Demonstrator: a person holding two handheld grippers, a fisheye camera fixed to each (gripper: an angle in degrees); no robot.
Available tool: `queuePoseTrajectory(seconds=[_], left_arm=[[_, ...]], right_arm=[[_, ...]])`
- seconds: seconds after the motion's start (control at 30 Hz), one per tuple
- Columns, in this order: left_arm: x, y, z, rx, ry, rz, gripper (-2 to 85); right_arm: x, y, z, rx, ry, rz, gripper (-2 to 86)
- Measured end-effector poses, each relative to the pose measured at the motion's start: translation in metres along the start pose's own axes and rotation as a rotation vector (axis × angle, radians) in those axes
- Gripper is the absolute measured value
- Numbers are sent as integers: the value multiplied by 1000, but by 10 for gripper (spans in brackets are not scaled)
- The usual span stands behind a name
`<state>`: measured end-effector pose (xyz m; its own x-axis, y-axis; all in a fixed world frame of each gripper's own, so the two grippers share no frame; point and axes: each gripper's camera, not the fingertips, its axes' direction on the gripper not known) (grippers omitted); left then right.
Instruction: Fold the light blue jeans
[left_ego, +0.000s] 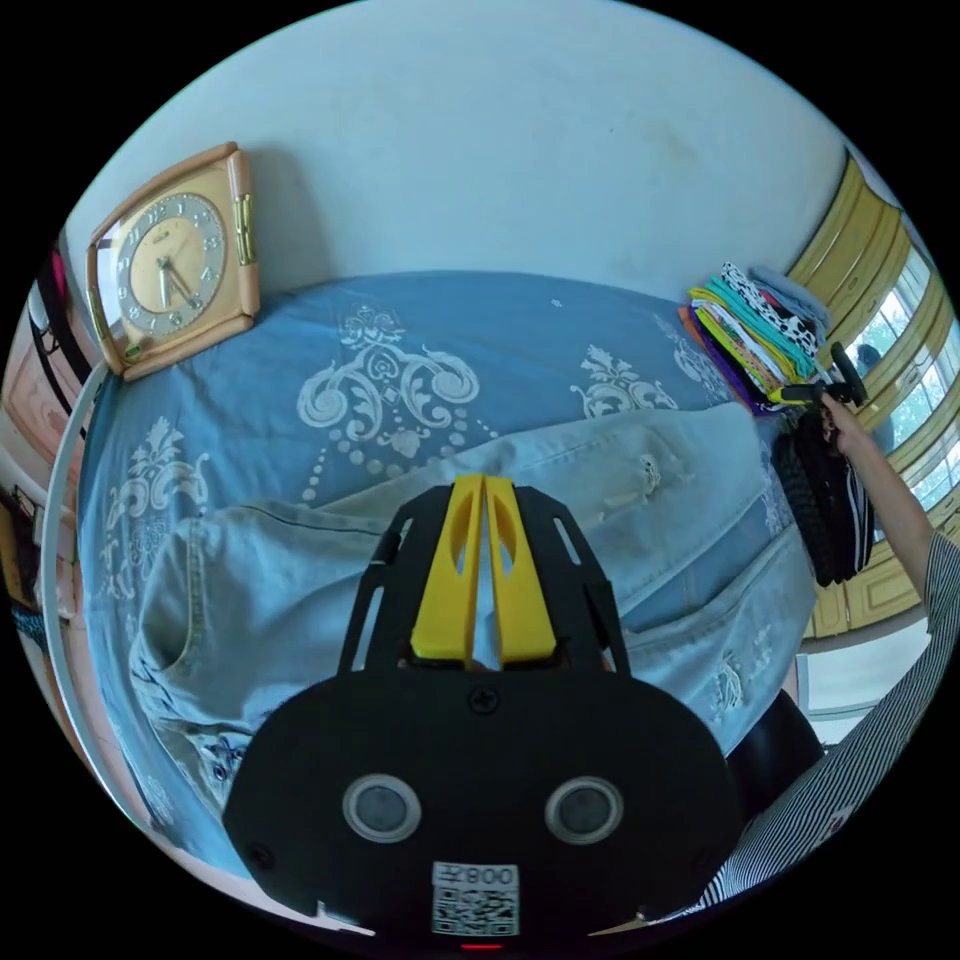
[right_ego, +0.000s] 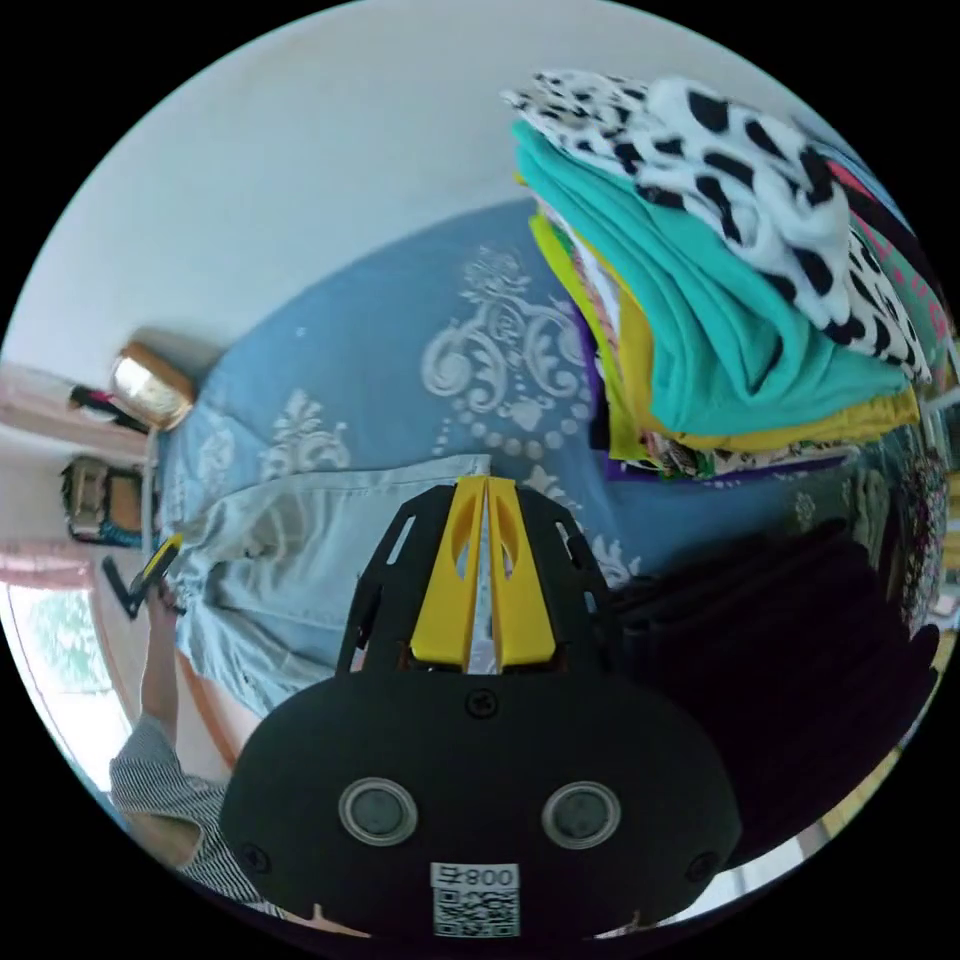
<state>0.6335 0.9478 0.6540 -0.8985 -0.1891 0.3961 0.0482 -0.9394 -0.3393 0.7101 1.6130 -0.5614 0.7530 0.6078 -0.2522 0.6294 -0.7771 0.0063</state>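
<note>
- Light blue jeans (left_ego: 300, 590) spread flat across a bed with a blue patterned cover (left_ego: 420, 340), waistband and a pocket toward one edge of the left gripper view, legs running toward the far side of the bed.
- Left tongs (left_ego: 484, 485) poised just over the denim, yellow jaws drawn together with only a thin slit between them; whether cloth is pinched in the slit, impossible to tell.
- Right tongs (right_ego: 485, 488) at the far end of the jeans (right_ego: 290, 560), jaws nearly together with a strip of pale denim showing in the slit, so apparently clamped on the leg end.
- Same right tongs seen small in the left gripper view, held in a hand (left_ego: 845, 425) at the far end of the bed, with a striped sleeve (left_ego: 900, 700) nearer the camera.
- Left tongs likewise seen small in the right gripper view near the waistband end, held by a hand (right_ego: 160, 600).
- Stack of folded clothes (right_ego: 720, 310) on the bed just beside the leg end: spotted black-and-white piece on top, teal below it, yellow and other colours underneath.
- Dark folded garments (right_ego: 780, 640) beside that stack, nearer the bed's edge.
- Orange-framed clock (left_ego: 170, 260) leaning against the pale wall (left_ego: 480, 150) at the bed's corner.
- Yellow-framed windows (left_ego: 900, 330) behind the stack.
</note>
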Motion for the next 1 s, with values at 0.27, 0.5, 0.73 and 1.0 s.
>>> queuePoseTrajectory(seconds=[0.27, 0.5, 0.73, 1.0], left_arm=[[-3, 44, -1, -23, 81, 6, 66], [31, 70, 30, -234, -24, 206, 77], [11, 62, 26, -241, 39, 110, 13], [5, 71, 1, -193, 153, 128, 12]], right_arm=[[-105, 45, -12, 72, 9, -288, 67], [-211, 82, 35, -123, 373, -665, 94], [-262, 52, 25, -205, 439, -746, 11], [-275, 32, -8, -219, 443, -711, 3]])
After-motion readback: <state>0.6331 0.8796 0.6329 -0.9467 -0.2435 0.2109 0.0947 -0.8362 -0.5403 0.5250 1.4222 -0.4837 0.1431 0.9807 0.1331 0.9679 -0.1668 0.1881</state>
